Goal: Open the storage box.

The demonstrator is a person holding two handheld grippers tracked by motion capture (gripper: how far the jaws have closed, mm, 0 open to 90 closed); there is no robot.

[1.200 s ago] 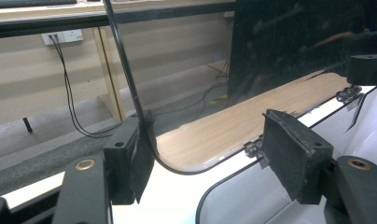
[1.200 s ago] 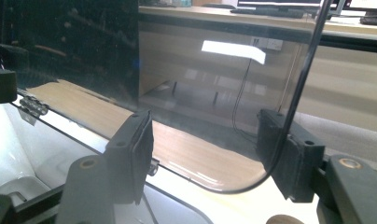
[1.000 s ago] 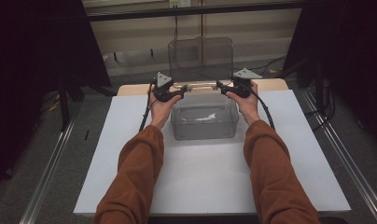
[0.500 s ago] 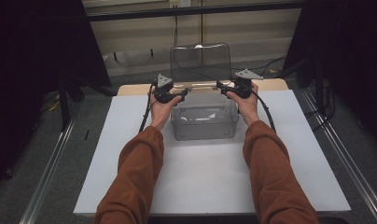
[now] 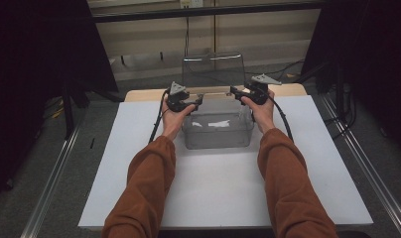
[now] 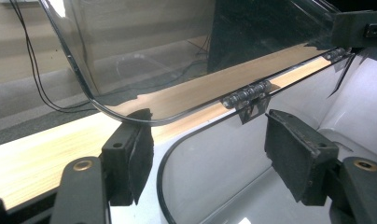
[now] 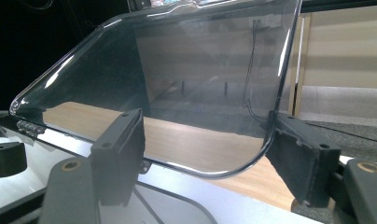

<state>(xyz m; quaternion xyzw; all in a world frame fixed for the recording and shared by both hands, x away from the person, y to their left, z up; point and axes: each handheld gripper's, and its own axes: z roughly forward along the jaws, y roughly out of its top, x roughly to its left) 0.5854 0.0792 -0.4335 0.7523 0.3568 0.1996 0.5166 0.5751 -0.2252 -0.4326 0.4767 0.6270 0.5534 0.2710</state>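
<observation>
A clear plastic box [image 5: 217, 130] sits on a white table top [image 5: 114, 163] near its far edge, with a strip of bare wood [image 5: 144, 94] showing beyond the white surface. Its transparent hinged lid [image 5: 213, 70] stands raised almost upright along the box's back rim, and something pale lies on the box's floor, too blurred to name. The left gripper [image 5: 194, 101] is at the box's back left corner and the right gripper [image 5: 235, 91] at its back right corner, each held by a hand in an orange-brown sleeve [image 5: 149, 183]. In the left gripper view the two black jaws stand well apart, with the lid's rounded lower corner [image 6: 130, 112] between them and touching or nearly touching the inner edge of the left jaw; the small clear hinges [image 6: 246, 94] lie just beyond the right jaw. In the right gripper view the jaws are likewise spread wide, with the lid's other rounded corner [image 7: 252, 161] between them, its edge meeting or just in front of the right jaw; I cannot tell which. Neither pair grips the lid.
</observation>
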